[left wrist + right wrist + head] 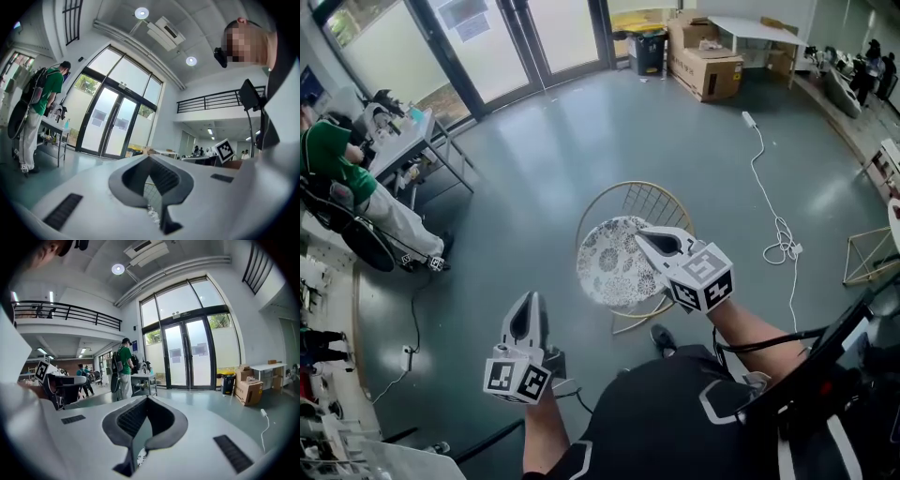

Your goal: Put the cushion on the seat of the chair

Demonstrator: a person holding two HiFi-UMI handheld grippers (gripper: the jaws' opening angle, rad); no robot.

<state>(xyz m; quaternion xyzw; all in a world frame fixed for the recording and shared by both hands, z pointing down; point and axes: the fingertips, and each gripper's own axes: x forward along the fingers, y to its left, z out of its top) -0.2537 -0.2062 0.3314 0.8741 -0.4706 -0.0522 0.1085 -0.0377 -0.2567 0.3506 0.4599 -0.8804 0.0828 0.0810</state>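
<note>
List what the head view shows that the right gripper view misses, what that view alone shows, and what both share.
Only the head view: the chair with its gold wire back, and the patterned cushion lying whole on its seat.
Only the right gripper view: the balcony railing and the ceiling light.
Both: the glass doors, the cardboard box, the person in the green shirt, the white floor cable and the right claw, jaws together.
</note>
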